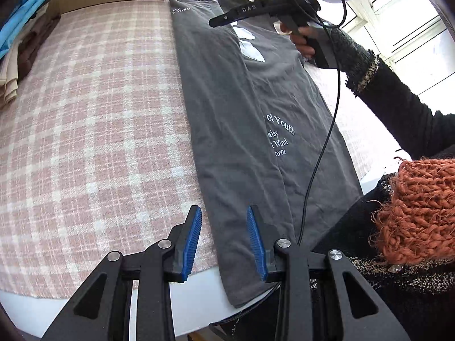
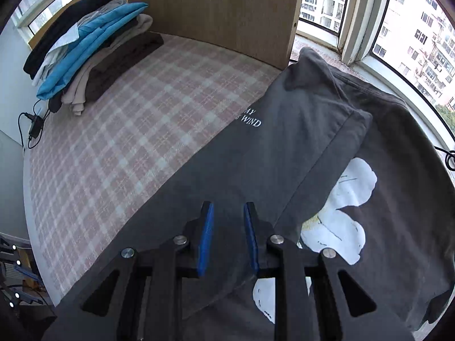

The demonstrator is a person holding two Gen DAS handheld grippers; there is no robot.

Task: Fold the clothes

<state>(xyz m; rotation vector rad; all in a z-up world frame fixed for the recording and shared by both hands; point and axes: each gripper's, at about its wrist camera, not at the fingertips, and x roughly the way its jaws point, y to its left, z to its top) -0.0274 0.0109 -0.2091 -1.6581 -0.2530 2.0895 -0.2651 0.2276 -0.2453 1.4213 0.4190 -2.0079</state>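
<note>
A dark grey T-shirt [image 1: 241, 119] with white lettering and a white flower print lies lengthwise on the pink plaid tablecloth [image 1: 99, 128]. One long side is folded over its middle. My left gripper [image 1: 223, 213] stands open just above the shirt's near hem at the table's front edge, with nothing between its blue pads. At the far end a hand holds my right gripper [image 1: 216, 22] over the shirt. In the right wrist view the right gripper [image 2: 228, 207] is open, hovering above the folded-over sleeve and shoulder of the T-shirt [image 2: 298, 147], beside the flower print [image 2: 347, 199].
A stack of folded clothes [image 2: 91, 54] with a blue piece on it sits at the far left corner, against a wooden panel [image 2: 213, 8]. A black cable [image 1: 321, 147] hangs over the shirt's right side. The person's dark sleeve and orange scarf [image 1: 418, 213] are at the right. Windows run behind.
</note>
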